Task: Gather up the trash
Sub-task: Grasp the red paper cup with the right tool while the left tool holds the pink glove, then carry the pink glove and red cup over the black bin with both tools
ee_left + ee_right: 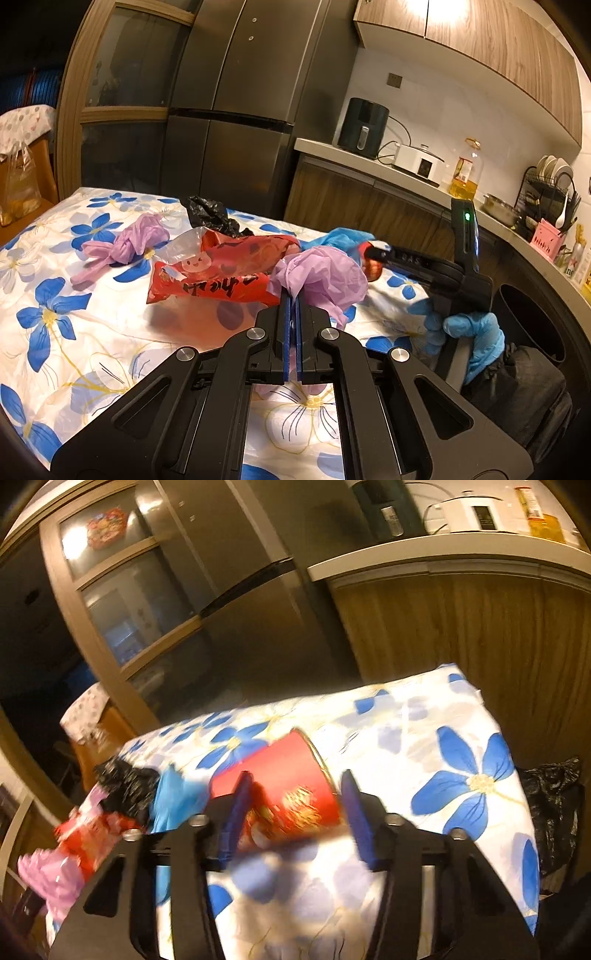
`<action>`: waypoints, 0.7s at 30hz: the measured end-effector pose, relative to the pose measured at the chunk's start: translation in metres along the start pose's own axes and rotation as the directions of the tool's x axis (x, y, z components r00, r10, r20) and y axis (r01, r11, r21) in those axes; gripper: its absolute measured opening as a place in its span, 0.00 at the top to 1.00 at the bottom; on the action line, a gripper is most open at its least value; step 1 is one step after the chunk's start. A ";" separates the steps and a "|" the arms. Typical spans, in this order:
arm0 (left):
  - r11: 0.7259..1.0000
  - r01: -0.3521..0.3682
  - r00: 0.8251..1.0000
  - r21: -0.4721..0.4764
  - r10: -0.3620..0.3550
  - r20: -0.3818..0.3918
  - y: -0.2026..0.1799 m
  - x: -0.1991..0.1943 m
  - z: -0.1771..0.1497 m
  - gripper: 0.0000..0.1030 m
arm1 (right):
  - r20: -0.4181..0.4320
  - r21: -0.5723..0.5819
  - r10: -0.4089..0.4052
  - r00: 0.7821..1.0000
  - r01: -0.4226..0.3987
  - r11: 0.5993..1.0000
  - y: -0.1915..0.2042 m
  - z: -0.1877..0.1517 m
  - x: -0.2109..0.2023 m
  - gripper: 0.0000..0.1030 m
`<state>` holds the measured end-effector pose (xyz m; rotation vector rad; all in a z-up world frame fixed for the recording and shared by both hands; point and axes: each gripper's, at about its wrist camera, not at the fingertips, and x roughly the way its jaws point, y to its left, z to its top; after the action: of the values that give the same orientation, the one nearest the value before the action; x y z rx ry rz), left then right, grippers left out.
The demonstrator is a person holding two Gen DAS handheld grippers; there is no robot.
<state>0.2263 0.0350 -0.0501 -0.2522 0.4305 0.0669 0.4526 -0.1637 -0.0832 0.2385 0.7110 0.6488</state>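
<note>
Left wrist view: the left hand-held gripper (294,306) pinches a purple bag (320,277), lifting it for the trash. The right hand-held gripper (295,805) sits spread around a red cup (291,786) lying on the table (424,716), not yet squeezing.

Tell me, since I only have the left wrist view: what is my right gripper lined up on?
Observer: A red paper cup, lying on its side between the right gripper's fingers.
Operator: Is it clamped?
Observer: It doesn't look so. A gap shows between the cup and the pad on the picture's right.
Operator: Which way does its mouth face?
Observer: The gold rim points away from the gripper, toward the upper right.
</note>
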 end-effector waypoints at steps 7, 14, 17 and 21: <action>1.000 0.003 1.000 0.001 -0.003 -0.002 0.000 -0.004 -0.002 0.99 | -0.048 -0.056 0.055 0.997 -0.058 0.997 0.019 -0.008 0.001 0.61; 1.000 -0.017 1.000 -0.002 0.017 0.005 0.002 -0.016 -0.003 0.99 | -0.039 -0.106 0.074 0.996 -0.078 0.991 0.040 -0.014 -0.003 0.97; 1.000 -0.024 1.000 0.003 0.024 0.013 0.002 -0.022 -0.001 0.99 | -0.005 -0.124 0.084 0.996 -0.084 0.989 0.049 -0.017 -0.018 0.96; 1.000 -0.024 0.999 0.009 0.024 0.027 0.000 -0.034 0.001 0.99 | 0.061 -0.139 0.061 0.996 -0.052 0.989 0.061 -0.026 -0.053 0.96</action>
<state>0.1957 0.0345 -0.0352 -0.2366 0.4073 0.0915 0.3761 -0.1491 -0.0492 0.1530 0.5961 0.7380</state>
